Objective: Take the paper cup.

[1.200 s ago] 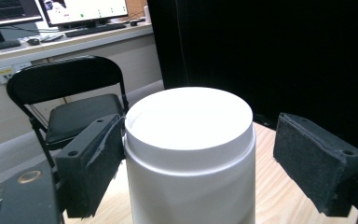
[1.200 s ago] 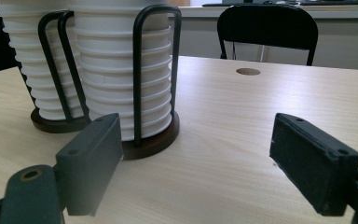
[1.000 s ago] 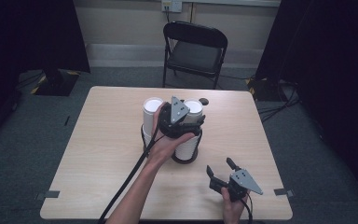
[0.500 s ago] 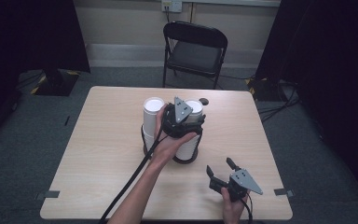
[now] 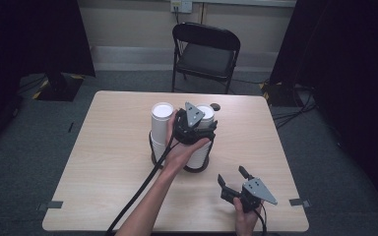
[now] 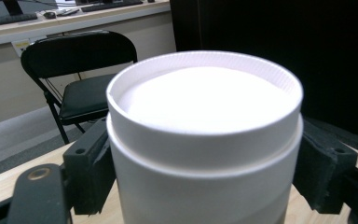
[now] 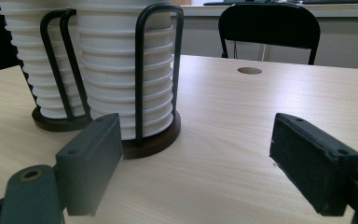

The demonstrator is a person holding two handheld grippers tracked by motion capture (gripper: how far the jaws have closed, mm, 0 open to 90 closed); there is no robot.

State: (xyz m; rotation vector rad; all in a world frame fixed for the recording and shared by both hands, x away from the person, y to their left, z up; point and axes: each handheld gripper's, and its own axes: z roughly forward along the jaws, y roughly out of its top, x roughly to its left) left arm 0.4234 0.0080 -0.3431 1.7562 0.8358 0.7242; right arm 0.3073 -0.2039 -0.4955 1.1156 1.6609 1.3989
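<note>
Table (image 5: 103,162): two stacks of white cups in wire holders at centre. Left gripper (image 5: 193,129) at the top of the right stack (image 5: 200,152), jaws just closing, pads clamped either side of the top cup (image 6: 205,135). Judgement: lift straight up, keep the squeeze light so the cup doesn't crush or drag its neighbour. Right gripper (image 5: 236,179) rests near the front edge, jaws apart, nothing between.

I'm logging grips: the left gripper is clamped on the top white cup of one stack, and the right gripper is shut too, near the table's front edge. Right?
Not quite: the right gripper is open, with bare table between its jaws, as the right gripper view shows. The left gripper does clamp the top white cup.
</note>
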